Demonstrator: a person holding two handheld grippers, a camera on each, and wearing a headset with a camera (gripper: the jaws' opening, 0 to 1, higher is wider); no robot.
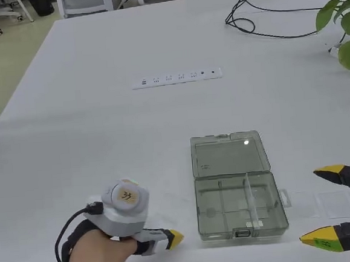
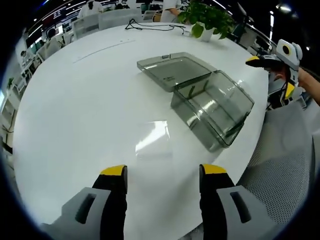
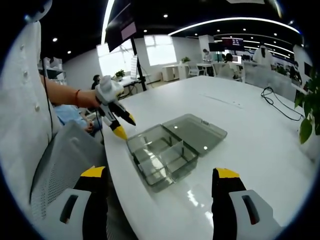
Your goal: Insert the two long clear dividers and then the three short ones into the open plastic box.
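**A:** Where is the box?

**B:** The box (image 1: 216, 228) sits open on the table (image 1: 103, 143) right in front of me, its lid (image 1: 228, 154) laid flat on the far side. One clear divider (image 1: 251, 201) stands on edge inside, right of the middle, running front to back. The other faint lines in there I cannot tell apart from the box's own ribs.

**A:** And your fingers?

**B:** My left gripper (image 2: 164, 170) is near the box's left front corner, not touching it, and points toward it. Its fingers (image 2: 114, 172) are spread apart with nothing between them. A flat clear piece (image 2: 152, 136) lies on the table ahead of those tips, between them and the box, touching neither.

**A:** The other side?

**B:** My right gripper (image 1: 325, 205) is off to the right of the box, apart from it, its two yellow tips wide open and empty. In the head view some faint clear pieces (image 1: 339, 202) lie flat on the table just right of the box and show between those tips. How high I am above them I cannot tell.

**A:** Anything farther out?

**B:** A white power strip (image 1: 177, 78) beyond the lid, a black cable (image 1: 257, 24) farther back, and a plant (image 1: 342, 20) at the far right edge.
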